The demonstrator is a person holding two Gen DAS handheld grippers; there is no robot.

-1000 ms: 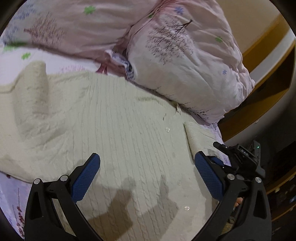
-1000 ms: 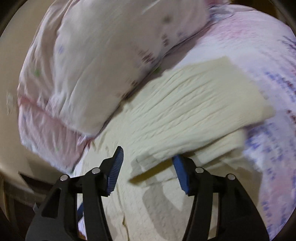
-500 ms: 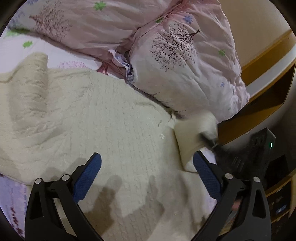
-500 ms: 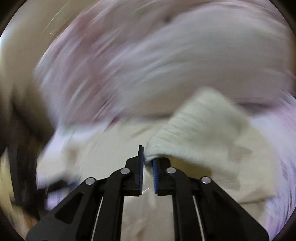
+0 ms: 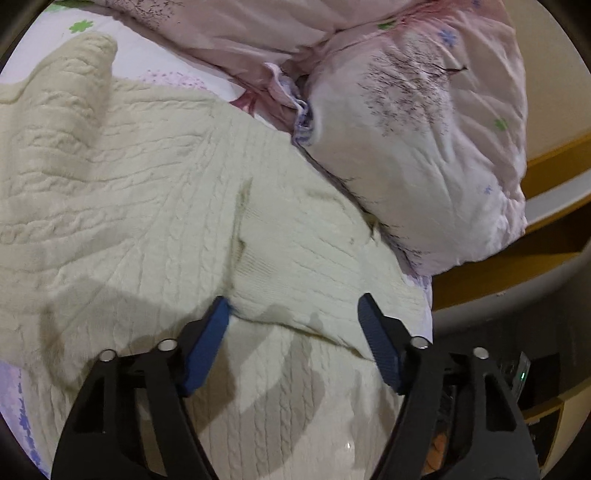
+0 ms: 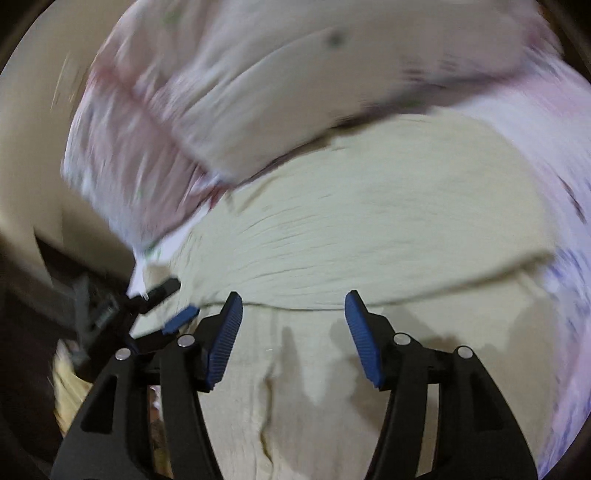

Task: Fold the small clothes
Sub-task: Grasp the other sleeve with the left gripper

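Note:
A cream cable-knit sweater point(image 5: 147, 192) lies spread on the bed. A sleeve point(image 5: 314, 266) is folded across its body, with its lower edge between my left fingers. My left gripper point(image 5: 293, 310) is open just above that folded edge. In the blurred right wrist view the sweater point(image 6: 369, 221) fills the middle, with a folded edge running across. My right gripper point(image 6: 293, 306) is open and empty just above it. My left gripper's blue pad point(image 6: 179, 319) shows at the right wrist view's left.
A pink floral pillow point(image 5: 424, 147) lies against the sweater's far right side, with a pink quilt point(image 5: 221, 29) behind. A printed bedsheet point(image 5: 18, 398) shows at the left. A yellow wooden bed frame point(image 5: 517, 266) borders the right edge.
My right gripper was shut on the sleeve, carried it across the sweater, and has now opened and let go. My left gripper moved up to the folded sleeve's edge.

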